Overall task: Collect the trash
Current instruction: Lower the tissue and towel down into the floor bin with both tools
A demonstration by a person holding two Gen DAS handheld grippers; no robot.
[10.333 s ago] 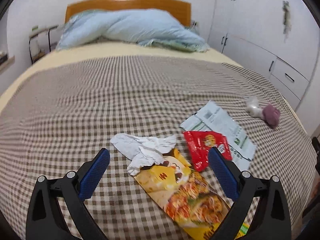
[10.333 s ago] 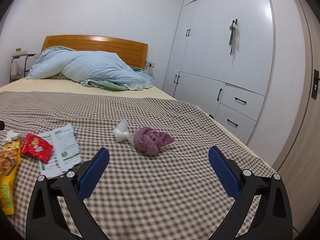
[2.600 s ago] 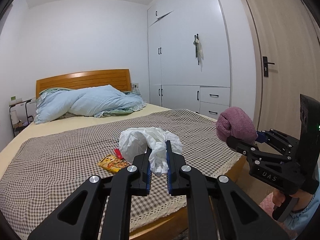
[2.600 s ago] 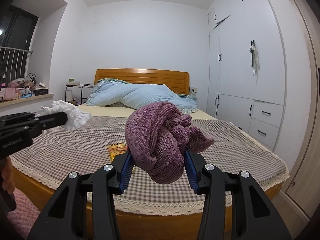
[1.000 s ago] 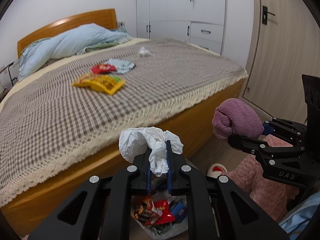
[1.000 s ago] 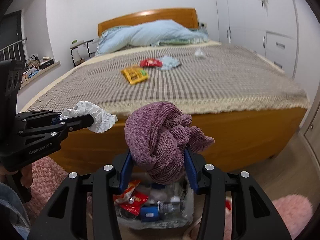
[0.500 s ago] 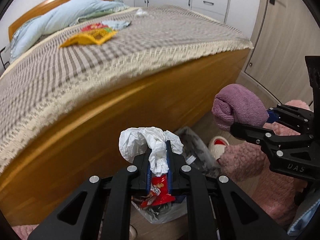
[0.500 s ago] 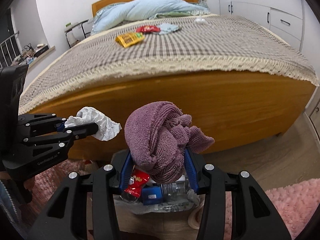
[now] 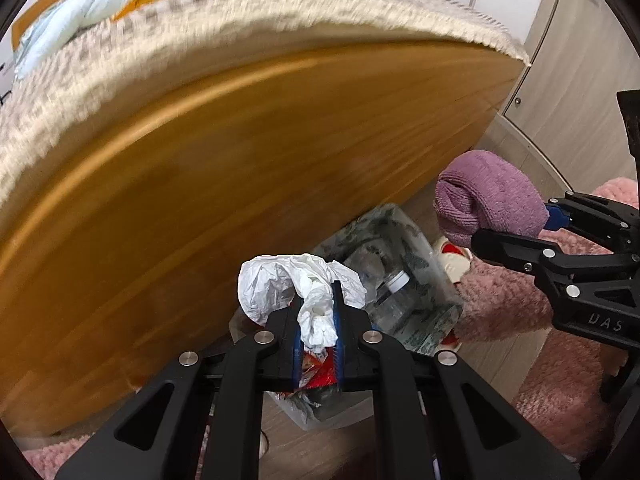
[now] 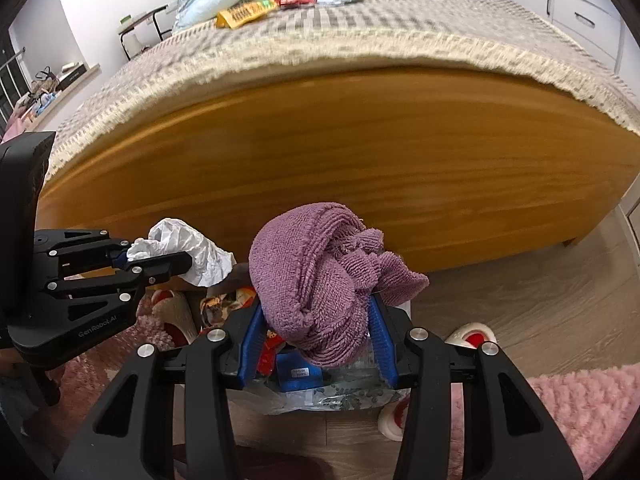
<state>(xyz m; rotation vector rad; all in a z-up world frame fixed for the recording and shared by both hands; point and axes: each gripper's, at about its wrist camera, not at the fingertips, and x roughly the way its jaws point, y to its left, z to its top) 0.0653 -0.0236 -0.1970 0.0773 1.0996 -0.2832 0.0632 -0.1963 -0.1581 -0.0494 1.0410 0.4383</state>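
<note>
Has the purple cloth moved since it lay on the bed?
Yes. The purple cloth is off the bed, clamped in the right gripper low over the trash bag.

Crumpled white tissue (image 9: 301, 285) and bunched purple cloth (image 10: 320, 276) held above lined, trash-filled bin (image 9: 404, 236)

The trash bag (image 9: 404, 240) is sitting on the floor before the bed's footboard (image 10: 340, 152), wrappers (image 10: 244, 12) lying up on the bedspread (image 10: 360, 28), slippers (image 10: 472, 336) beside the bag.
</note>
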